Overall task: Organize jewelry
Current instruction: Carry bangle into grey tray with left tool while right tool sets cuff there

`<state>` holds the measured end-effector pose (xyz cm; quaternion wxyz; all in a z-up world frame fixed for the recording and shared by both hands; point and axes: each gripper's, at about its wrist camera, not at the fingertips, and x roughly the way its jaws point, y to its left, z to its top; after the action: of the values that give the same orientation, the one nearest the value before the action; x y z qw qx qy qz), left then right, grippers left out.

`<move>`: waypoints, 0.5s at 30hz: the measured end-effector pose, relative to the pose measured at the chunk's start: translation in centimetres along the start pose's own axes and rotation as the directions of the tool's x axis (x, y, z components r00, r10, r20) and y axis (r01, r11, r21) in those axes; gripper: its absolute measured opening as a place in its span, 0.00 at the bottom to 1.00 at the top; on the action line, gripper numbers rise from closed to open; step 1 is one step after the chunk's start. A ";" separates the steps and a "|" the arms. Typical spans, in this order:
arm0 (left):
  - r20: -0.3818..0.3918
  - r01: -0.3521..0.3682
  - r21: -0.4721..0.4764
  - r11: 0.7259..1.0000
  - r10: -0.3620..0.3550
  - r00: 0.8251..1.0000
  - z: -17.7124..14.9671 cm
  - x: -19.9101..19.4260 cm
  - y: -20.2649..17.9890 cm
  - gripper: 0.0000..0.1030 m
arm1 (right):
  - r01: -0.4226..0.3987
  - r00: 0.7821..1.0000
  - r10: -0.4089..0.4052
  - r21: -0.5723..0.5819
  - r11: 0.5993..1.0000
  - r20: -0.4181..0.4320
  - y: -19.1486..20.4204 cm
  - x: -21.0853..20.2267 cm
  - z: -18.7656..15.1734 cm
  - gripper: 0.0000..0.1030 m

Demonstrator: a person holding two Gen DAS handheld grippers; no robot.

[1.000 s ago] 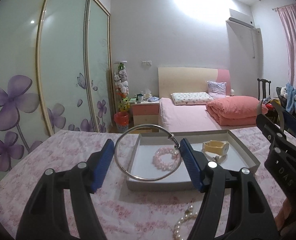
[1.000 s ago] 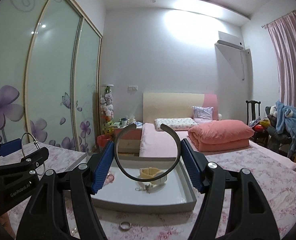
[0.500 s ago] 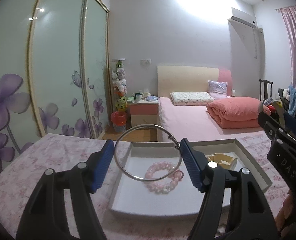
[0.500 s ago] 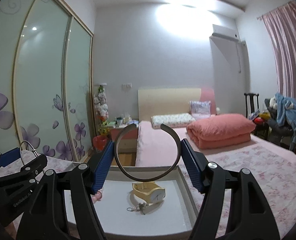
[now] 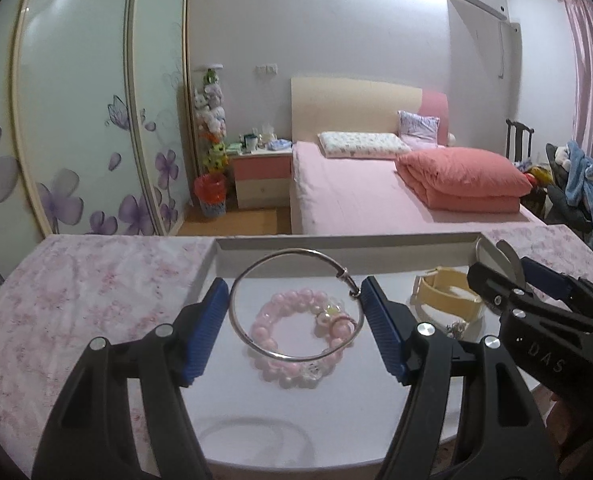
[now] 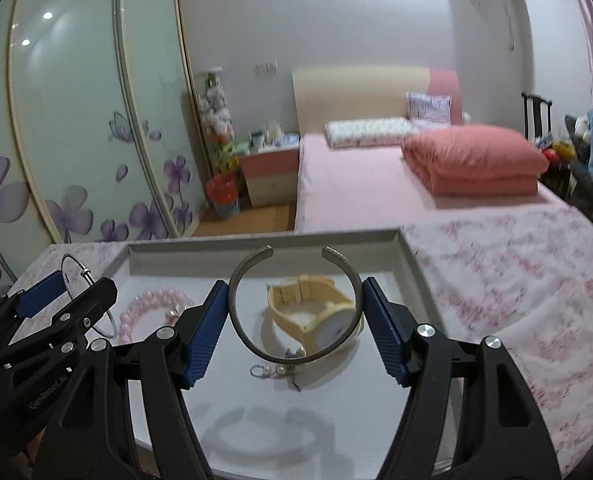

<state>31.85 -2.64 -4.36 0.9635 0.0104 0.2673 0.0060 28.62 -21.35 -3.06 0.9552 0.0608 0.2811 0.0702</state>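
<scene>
My left gripper (image 5: 295,322) is shut on a thin silver bangle (image 5: 272,354) and holds it above the white tray (image 5: 336,254), over a pink bead bracelet (image 5: 280,368). My right gripper (image 6: 295,322) is shut on a dark open cuff bracelet (image 6: 240,332) above the same tray (image 6: 410,264), over a yellow watch (image 6: 296,312) and small pearl earrings (image 6: 274,371). The right gripper also shows in the left wrist view (image 5: 508,276), at the right. The left gripper shows at the left of the right wrist view (image 6: 62,300).
The tray lies on a pink floral cloth (image 6: 516,280). Behind it are a bed (image 5: 376,196), a nightstand (image 5: 262,176), a red bin (image 5: 210,196) and wardrobe doors (image 5: 76,120) at the left.
Both grippers have moved forward and down over the tray with their bracelets. The tray now fills the lower view, and the loose pearls and rings on the cloth are out of sight.
</scene>
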 end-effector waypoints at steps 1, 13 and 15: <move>-0.008 0.004 -0.001 1.000 -0.004 1.000 -0.1 0.3 0.0 0.65 | 0.000 1.000 0.000 0.006 1.000 -0.010 -0.1 0.2 0.0 0.66; -0.050 0.023 -0.038 0.999 -0.025 0.998 -0.1 1.7 1.0 0.70 | -0.015 0.999 0.013 0.058 0.998 0.040 -1.2 -0.9 1.5 0.72; -0.047 0.023 -0.042 0.999 -0.025 0.999 0.1 1.6 1.1 0.70 | -0.016 0.998 0.012 0.068 0.998 0.059 -1.6 -1.5 1.9 0.72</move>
<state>33.28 -1.50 -5.10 0.9569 -0.0128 0.2902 0.0003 28.57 -23.33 -0.89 0.9599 0.0974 0.2546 0.0653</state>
